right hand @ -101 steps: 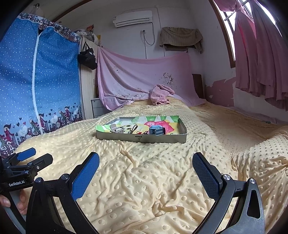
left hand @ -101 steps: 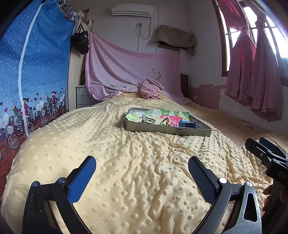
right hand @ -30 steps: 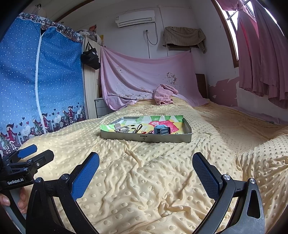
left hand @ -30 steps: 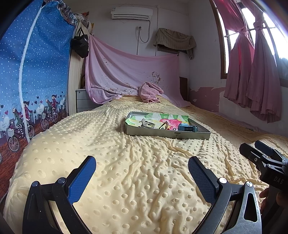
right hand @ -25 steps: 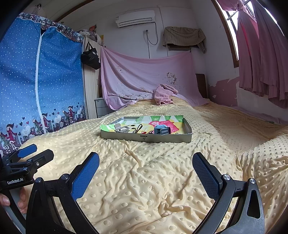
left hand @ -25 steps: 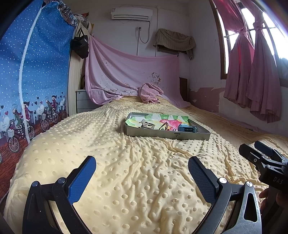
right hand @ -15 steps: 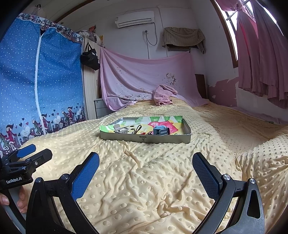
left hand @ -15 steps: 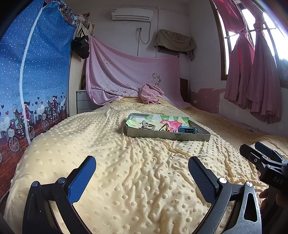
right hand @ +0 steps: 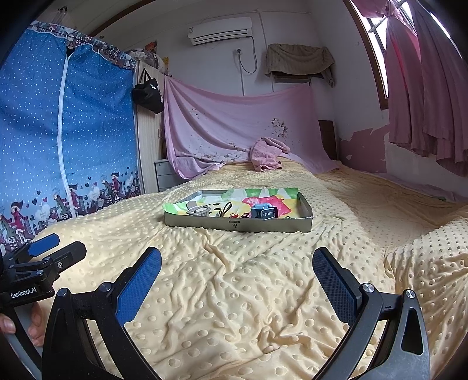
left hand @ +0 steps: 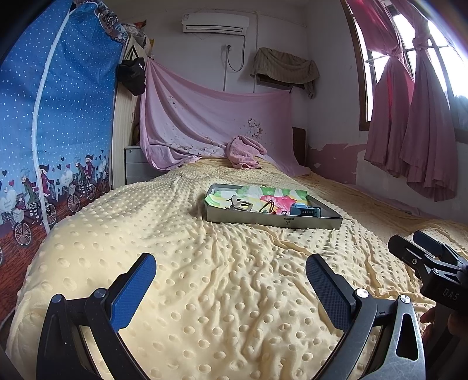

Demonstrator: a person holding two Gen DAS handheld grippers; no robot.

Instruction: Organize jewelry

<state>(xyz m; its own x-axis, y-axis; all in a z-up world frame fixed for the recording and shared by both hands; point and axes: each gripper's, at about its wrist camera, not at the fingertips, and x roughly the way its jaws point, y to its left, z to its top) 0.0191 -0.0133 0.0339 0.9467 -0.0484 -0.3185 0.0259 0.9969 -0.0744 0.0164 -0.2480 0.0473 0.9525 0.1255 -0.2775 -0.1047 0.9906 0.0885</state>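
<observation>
Both my left tool point(left hand: 231, 277) and right tool point(right hand: 237, 274) hang spread and empty well short of the shallow grey metal tray point(right hand: 234, 225), where small jewelry pieces point(right hand: 231, 212) lie mixed beside a blue box point(right hand: 263, 214), sorting unsettled.

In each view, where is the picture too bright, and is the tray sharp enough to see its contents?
Left wrist view: the window at upper right is blown out white; the tray is sharp, its small items hard to identify. Right wrist view: only a sliver of window glares; the tray is evenly lit, with straight edges bowed by the fisheye.
</observation>
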